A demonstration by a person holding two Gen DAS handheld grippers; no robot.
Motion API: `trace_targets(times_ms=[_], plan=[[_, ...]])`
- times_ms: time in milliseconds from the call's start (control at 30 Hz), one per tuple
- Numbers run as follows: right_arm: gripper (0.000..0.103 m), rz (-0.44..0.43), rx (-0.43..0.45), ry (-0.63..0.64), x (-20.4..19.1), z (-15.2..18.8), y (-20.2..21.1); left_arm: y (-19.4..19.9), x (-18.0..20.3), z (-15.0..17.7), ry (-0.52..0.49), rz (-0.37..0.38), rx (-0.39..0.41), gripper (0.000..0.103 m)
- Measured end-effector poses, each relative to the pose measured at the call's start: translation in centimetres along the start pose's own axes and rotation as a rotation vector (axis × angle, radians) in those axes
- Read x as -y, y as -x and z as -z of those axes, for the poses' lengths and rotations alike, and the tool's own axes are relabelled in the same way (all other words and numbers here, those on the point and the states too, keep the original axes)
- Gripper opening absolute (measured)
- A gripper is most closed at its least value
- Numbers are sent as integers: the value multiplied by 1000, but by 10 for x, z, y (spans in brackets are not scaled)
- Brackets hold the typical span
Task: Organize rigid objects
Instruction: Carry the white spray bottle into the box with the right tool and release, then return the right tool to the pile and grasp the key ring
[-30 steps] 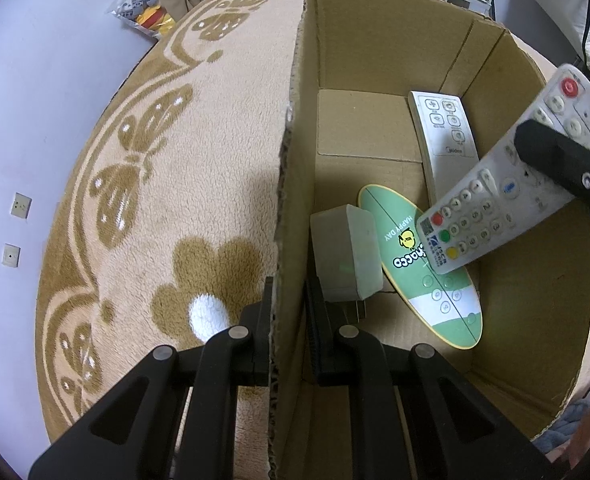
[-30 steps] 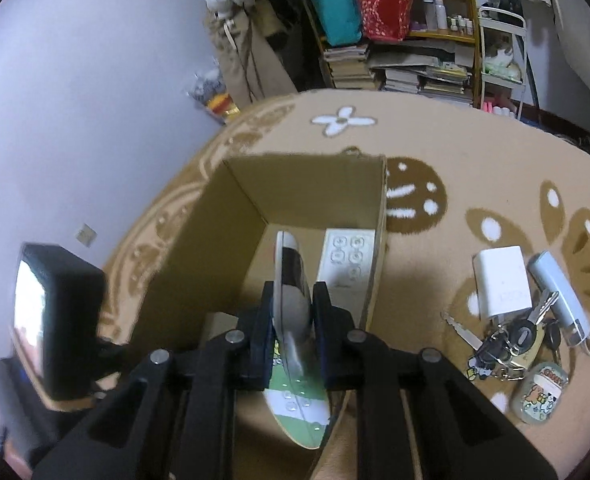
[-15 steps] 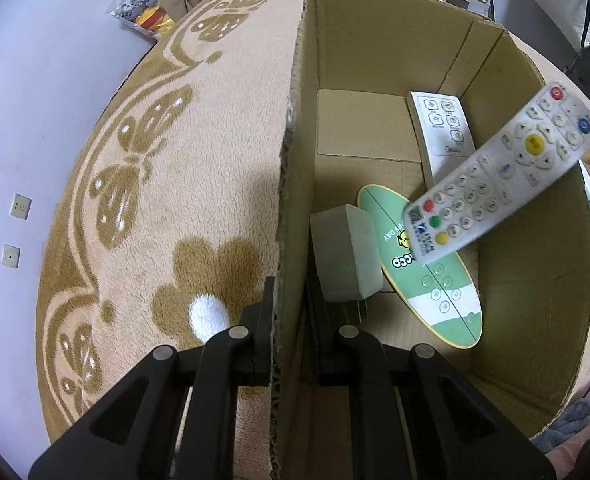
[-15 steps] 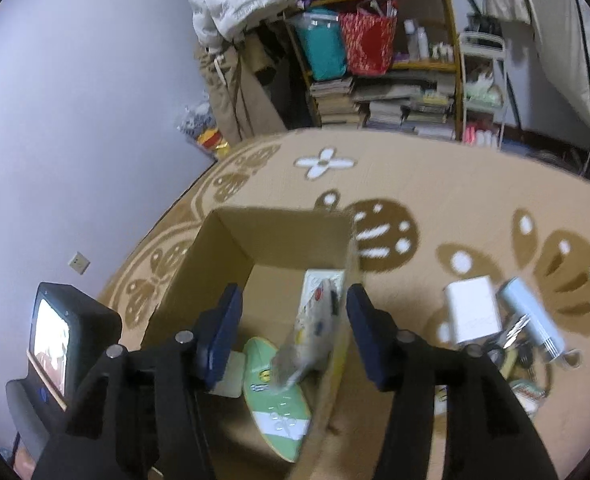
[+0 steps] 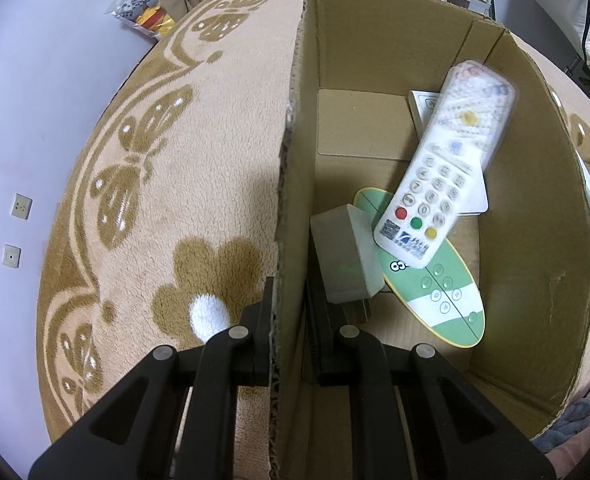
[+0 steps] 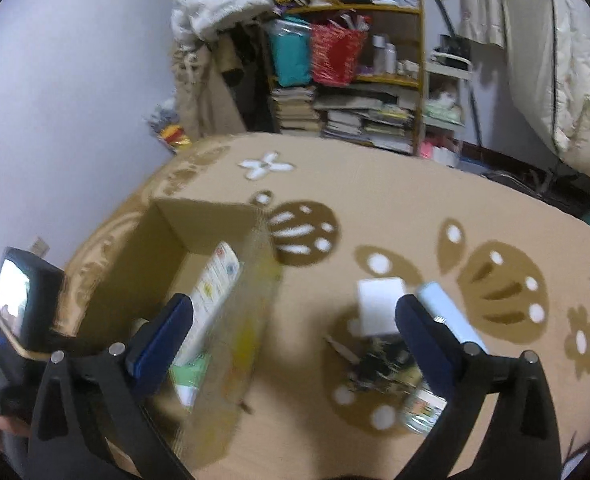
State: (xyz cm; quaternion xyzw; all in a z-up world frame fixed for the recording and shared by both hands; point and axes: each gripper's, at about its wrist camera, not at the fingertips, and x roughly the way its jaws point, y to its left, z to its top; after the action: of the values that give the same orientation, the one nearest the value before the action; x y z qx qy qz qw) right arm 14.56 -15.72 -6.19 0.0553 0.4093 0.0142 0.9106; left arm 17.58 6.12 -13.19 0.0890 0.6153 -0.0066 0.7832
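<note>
two hand-held grippers over a beige flowered rug [image 6: 415,208] — left [image 5: 289,312] clamps the box wall [image 5: 291,184], right [image 6: 293,334] wide.

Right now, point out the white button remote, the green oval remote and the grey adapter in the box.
white button remote [image 5: 443,178], left wrist view, on its number keypad.
green oval remote [image 5: 443,292], left wrist view, on its green face by the buttons.
grey adapter [image 5: 345,256], left wrist view, on its broad side.

Only digits on the white remote's [image 5: 441,172] keys read clearly
</note>
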Motion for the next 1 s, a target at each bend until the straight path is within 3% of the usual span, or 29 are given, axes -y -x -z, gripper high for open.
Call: trace_targets(times_ms=[333, 767, 933, 1000], plan=[[103, 14, -69, -123, 48, 28, -25, 0, -1, -1, 0, -5, 0, 13], [103, -31, -154, -268, 89, 54, -66, 1, -1, 0, -2, -5, 2, 13], [83, -58, -184, -286, 91, 58, -78, 1, -1, 0, 0, -4, 2, 14], [57, -59, -189, -290, 90, 60, -82, 1, 0, 0, 1, -3, 2, 14]])
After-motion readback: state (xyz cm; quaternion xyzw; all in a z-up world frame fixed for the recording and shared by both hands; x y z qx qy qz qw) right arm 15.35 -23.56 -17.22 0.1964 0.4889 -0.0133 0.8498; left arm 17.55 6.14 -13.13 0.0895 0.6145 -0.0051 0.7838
